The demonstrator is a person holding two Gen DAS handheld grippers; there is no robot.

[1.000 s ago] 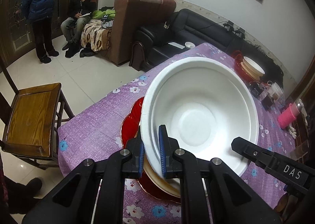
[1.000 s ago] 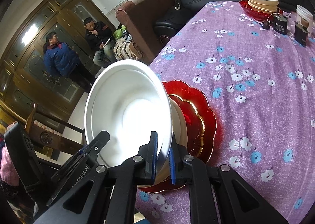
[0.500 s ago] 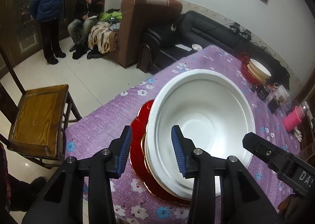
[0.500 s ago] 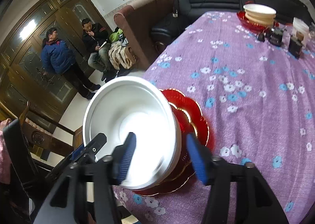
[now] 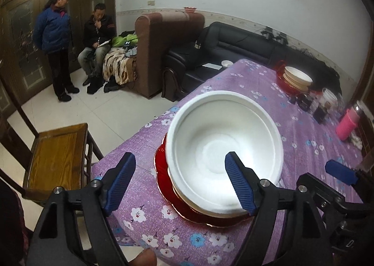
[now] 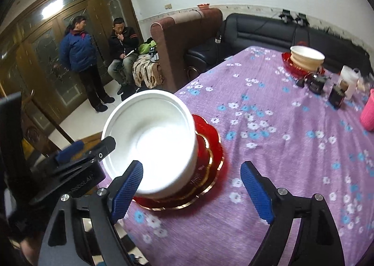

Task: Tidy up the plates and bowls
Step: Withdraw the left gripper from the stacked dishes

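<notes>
The left gripper (image 5: 180, 184) and right gripper (image 6: 191, 192) have just been opening, both now spread; the large white foam bowl (image 5: 224, 156) rests freed ahead, stacked on the red scalloped glass plate (image 6: 210, 149).

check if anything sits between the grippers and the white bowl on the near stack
Nothing visible does. The left gripper and right gripper are both open, their jaws having just been opening, right at the white bowl, which sits on the red plate.
</notes>
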